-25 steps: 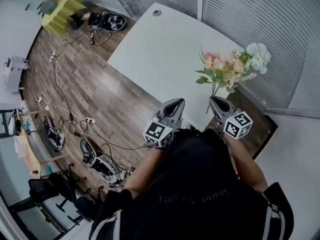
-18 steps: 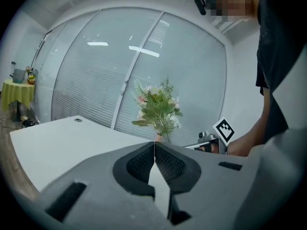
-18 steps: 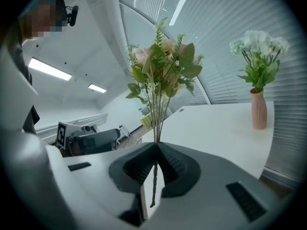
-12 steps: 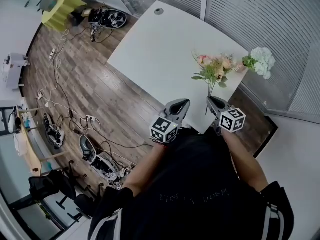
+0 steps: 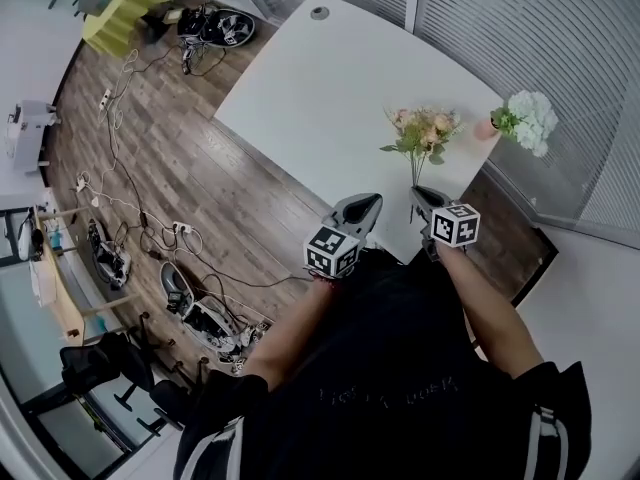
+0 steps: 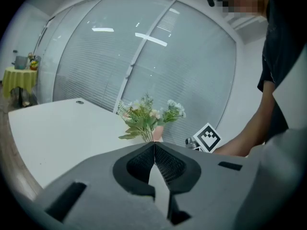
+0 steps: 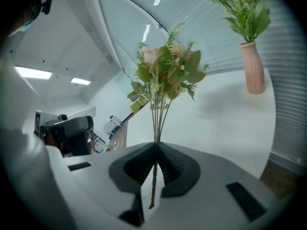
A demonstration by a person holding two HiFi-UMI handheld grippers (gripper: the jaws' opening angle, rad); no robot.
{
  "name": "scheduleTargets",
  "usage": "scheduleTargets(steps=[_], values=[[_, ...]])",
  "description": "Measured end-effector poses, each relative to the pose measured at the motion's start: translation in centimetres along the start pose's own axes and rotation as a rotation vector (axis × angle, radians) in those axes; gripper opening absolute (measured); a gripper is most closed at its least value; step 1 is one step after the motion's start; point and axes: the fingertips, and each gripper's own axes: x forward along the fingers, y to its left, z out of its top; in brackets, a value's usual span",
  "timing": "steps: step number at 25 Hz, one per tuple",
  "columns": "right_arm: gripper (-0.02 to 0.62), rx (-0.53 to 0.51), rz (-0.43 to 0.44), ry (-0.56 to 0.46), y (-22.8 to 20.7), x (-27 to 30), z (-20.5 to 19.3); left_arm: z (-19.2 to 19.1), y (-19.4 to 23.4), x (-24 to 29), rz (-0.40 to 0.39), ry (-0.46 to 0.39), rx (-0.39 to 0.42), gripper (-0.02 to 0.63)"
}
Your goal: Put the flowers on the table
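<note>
Bunch of pink and cream flowers with green leaves on thin stems (image 7: 165,71): upright, stems pinched between the nearly closed right tongs (image 7: 156,145), blooms over the white bench (image 5: 320,98) near its edge.
The left tongs (image 6: 154,143): closed, empty, beside the right.
Slender pink vase (image 7: 253,68) of pale blooms: standing on the bench corner, apart from the bunch.

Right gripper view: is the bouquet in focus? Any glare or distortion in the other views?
Right gripper view: heavy fisheye, dark corners; the flowers look slightly soft, and the pink vase casts a faint shadow on the table. Left gripper view: ceiling lights reflect as streaks on the glass wall. Head view: evenly lit, crisp, with the blinds bowed by the lens.
</note>
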Motion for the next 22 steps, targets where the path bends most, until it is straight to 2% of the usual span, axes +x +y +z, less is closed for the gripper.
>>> scheduleTargets(steps=[2,7,16,22], values=[[0.041,0.022,-0.011,0.004,-0.3,0.3,-0.2,-0.6,0.0,0.2,-0.011,-0.002,-0.046,0.018],[0.041,0.059,-0.029,0.024,-1.0,0.9,-0.3,-1.7,-0.5,0.8,-0.017,0.025,-0.048,0.018],[0.041,0.03,-0.059,0.09,-2.0,1.8,-1.6,-3.3,-0.7,0.4,-0.012,0.068,-0.04,0.019],[0.043,0.079,-0.134,0.116,-3.7,2.3,-3.2,-3.6,-0.6,0.3,-0.005,0.065,-0.055,0.02]])
